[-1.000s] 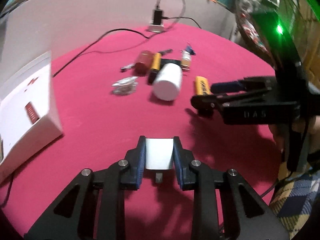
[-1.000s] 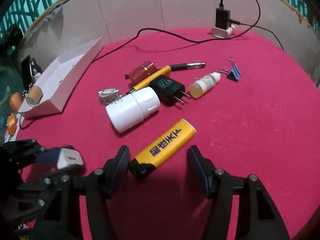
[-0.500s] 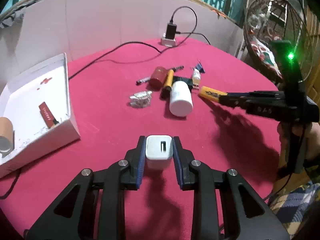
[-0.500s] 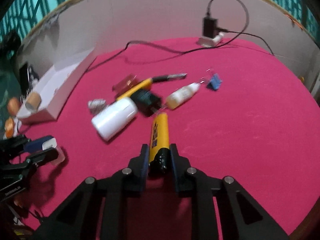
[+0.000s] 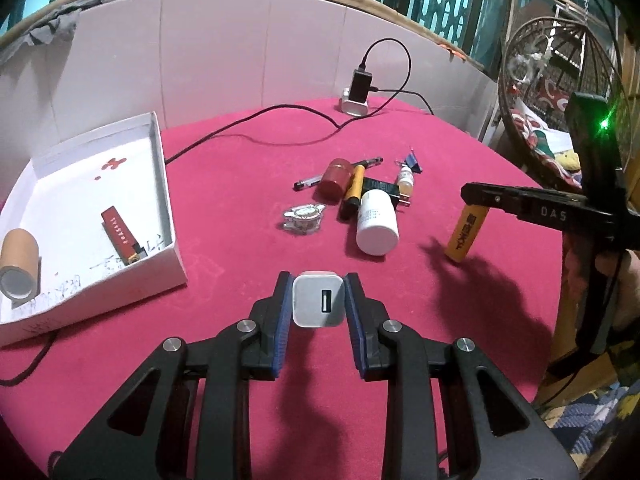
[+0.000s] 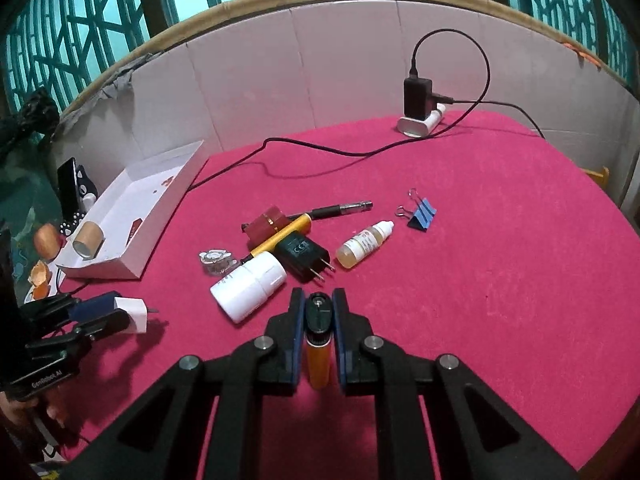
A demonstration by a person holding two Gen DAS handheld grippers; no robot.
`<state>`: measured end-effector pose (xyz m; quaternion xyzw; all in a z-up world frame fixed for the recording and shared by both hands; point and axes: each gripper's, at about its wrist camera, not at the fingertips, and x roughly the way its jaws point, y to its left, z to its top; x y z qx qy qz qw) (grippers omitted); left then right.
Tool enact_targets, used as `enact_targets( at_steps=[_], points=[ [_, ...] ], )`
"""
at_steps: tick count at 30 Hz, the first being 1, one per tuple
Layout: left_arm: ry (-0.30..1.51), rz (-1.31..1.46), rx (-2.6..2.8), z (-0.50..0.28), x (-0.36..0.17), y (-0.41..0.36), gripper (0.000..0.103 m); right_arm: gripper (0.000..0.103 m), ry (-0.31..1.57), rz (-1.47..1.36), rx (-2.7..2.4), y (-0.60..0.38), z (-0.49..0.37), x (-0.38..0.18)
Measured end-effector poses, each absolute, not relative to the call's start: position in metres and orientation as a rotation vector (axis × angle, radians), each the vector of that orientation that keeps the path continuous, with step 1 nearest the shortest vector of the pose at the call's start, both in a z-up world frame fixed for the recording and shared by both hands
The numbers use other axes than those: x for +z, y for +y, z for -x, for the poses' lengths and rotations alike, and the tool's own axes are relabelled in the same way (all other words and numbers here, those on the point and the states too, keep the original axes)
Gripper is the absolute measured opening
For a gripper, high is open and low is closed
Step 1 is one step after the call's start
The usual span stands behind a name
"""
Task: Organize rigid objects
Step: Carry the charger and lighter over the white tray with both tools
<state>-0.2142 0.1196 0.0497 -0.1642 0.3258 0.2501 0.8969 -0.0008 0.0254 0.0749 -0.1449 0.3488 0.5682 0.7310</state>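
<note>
My left gripper (image 5: 319, 307) is shut on a white USB charger cube (image 5: 319, 305), held above the pink tablecloth; the same cube (image 6: 130, 312) shows at the left of the right wrist view. My right gripper (image 6: 318, 312) is shut on a yellow lighter with a black cap (image 6: 318, 338), lifted off the cloth and hanging cap-up; from the left wrist view the lighter (image 5: 466, 234) dangles from those jaws. A white open box (image 5: 86, 216) at the left holds a red lighter (image 5: 122, 236) and a cardboard roll (image 5: 18, 262).
Mid-table lies a cluster: white pill bottle (image 6: 250, 288), black plug adapter (image 6: 304, 254), dropper bottle (image 6: 362, 244), blue binder clip (image 6: 420, 214), pen (image 6: 340, 210), red cap (image 6: 266, 226), yellow marker (image 6: 280, 236), clear trinket (image 6: 216, 260). A charger with cable (image 6: 418, 114) stands at the back.
The right gripper closed on the yellow lighter and lifted it off the cloth. Both grippers rose and drew back, the left still holding the white cube.
</note>
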Motion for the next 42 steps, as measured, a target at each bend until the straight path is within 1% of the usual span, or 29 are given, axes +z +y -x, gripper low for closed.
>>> enact_targets(
  at_steps=[12,22,36,42],
  points=[
    [0.574,0.314,0.595,0.235,0.085,0.126,0.025,0.011,0.605,0.266,1.381,0.028,0.027,0.135],
    [0.520,0.356,0.688,0.265,0.091,0.146,0.025,0.011,0.551,0.322,1.491,0.057,0.067,0.149],
    [0.497,0.372,0.802,0.295,0.098,0.177,0.025,0.011,0.501,0.392,1.614,0.109,0.116,0.167],
    [0.490,0.381,0.881,0.309,0.101,0.197,0.025,0.011,0.520,0.403,1.664,0.132,0.135,0.170]
  ],
)
